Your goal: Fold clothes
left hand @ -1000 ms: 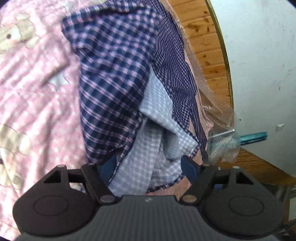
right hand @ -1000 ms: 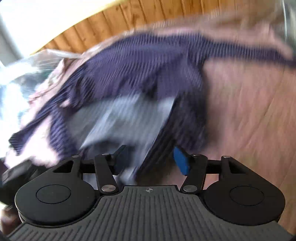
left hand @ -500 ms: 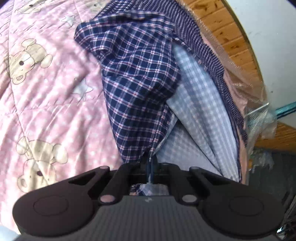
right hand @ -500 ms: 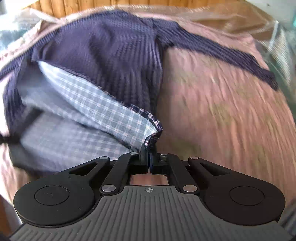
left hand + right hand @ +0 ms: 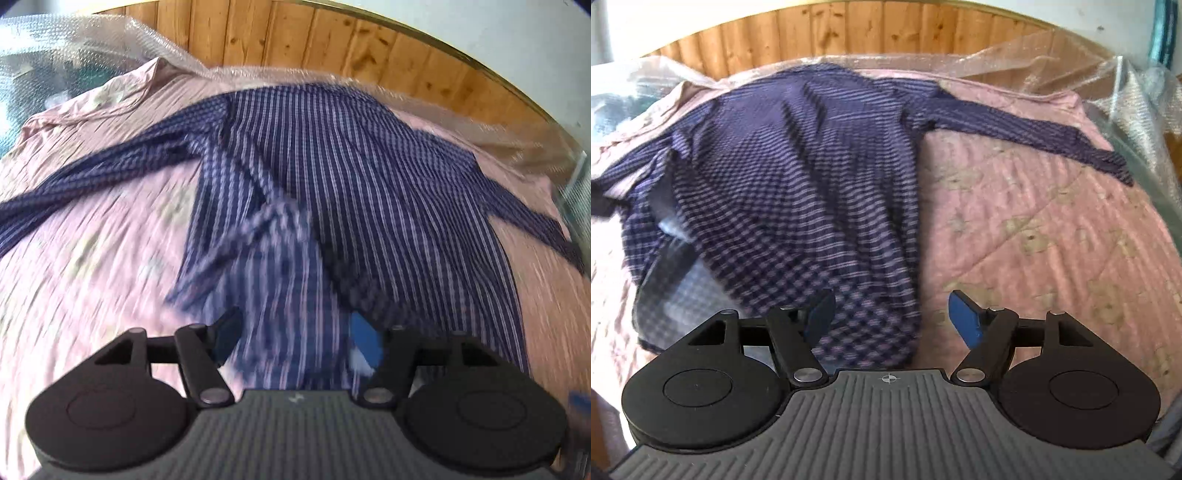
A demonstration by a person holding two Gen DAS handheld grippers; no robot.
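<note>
A navy checked shirt (image 5: 332,177) lies spread on the pink quilt (image 5: 92,229), collar toward the headboard and a sleeve out to each side. My left gripper (image 5: 297,338) hovers over the shirt's blurred lower hem. Its jaws are opening, with cloth below and between the blue pads (image 5: 365,341), which do not press on it. In the right wrist view the shirt (image 5: 798,166) fills the left half. My right gripper (image 5: 892,317) is over its lower right corner, jaws opening. The hem lies by the left pad (image 5: 822,314), and nothing is gripped.
A wooden headboard (image 5: 849,33) runs along the far side of the bed. Clear bubble wrap (image 5: 1137,92) is bunched along the headboard and the right edge. The quilt (image 5: 1034,221), printed with bears, is bare to the right of the shirt.
Half a second ago both grippers were shut on the shirt's hem; both have let go and their jaws stand apart. The left view has swung round to face the headboard. The shirt lies flatter.
</note>
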